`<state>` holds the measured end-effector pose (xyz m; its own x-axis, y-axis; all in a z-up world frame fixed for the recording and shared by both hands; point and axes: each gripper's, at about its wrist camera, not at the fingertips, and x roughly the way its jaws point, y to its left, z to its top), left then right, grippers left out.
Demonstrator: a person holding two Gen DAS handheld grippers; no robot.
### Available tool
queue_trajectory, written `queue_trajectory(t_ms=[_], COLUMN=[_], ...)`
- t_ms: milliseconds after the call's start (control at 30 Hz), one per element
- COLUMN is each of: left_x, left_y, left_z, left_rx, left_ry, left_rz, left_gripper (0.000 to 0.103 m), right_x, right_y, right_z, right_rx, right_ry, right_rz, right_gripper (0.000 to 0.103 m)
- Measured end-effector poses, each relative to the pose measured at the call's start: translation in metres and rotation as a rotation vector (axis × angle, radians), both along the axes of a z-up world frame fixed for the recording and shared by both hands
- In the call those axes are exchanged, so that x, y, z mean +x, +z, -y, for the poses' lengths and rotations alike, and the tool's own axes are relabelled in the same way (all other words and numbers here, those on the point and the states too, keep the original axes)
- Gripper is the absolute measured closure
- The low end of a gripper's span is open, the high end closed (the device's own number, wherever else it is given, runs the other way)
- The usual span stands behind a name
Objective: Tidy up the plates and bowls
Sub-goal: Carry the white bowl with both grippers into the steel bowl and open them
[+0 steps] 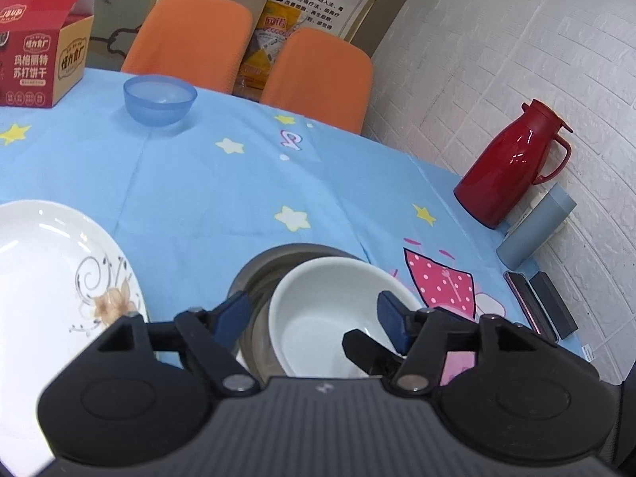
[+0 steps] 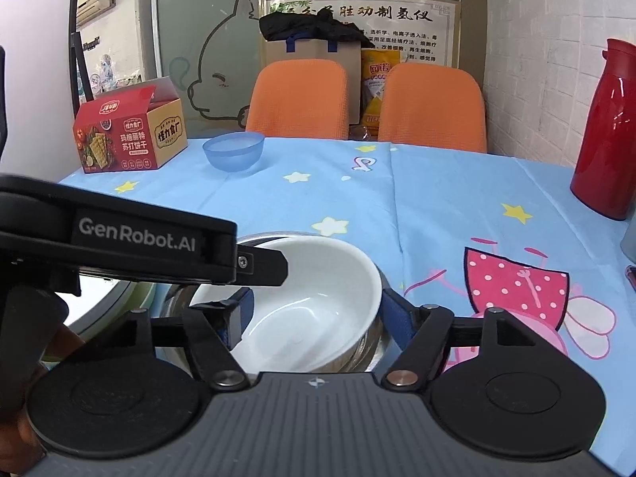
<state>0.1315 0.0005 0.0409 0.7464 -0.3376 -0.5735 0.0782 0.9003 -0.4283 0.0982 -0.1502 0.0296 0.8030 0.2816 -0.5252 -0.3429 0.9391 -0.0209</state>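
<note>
Bowls are being nested, by the look of it: one white bowl (image 1: 318, 314) sits tilted inside one steel bowl (image 1: 254, 278) on the blue-clothed bench (image 1: 238, 190), presumably to save room. The left tongs (image 1: 314, 318) stand spread, one pad inside the white bowl, one outside the steel rim, pressing nothing. The right tongs (image 2: 314, 314) are spread wide around the white bowl, clear of it. One flowered plate (image 1: 51, 270) lies just left; one blue bowl (image 1: 159, 99) waits well apart. Count: three bowls, one plate.
</note>
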Motion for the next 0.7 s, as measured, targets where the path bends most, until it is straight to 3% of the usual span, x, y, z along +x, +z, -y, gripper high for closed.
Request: queue_trajectory(t_ms=[200,533,700], left_x=[-0.002,0.002,0.006], left_y=[0.007,0.004,0.008], left_z=[-0.01,-0.024,-0.034], left_rx=[-0.007,0.001,0.006], left_ry=[0.038,0.083,0.102], left_rz=[0.026,-0.002,0.004], left_gripper=[0.034,0.029,0.029], right_x=[-0.005,0.002,0.005], right_y=[0.01,-0.01,-0.007], right_z=[0.013,0.015,0.015], right_rx=[0.053,0.048,0.057], right_ry=[-0.047,-0.056,-0.061], right_rz=[0.064,-0.031,-0.032], right_gripper=[0.0,0.0,0.0])
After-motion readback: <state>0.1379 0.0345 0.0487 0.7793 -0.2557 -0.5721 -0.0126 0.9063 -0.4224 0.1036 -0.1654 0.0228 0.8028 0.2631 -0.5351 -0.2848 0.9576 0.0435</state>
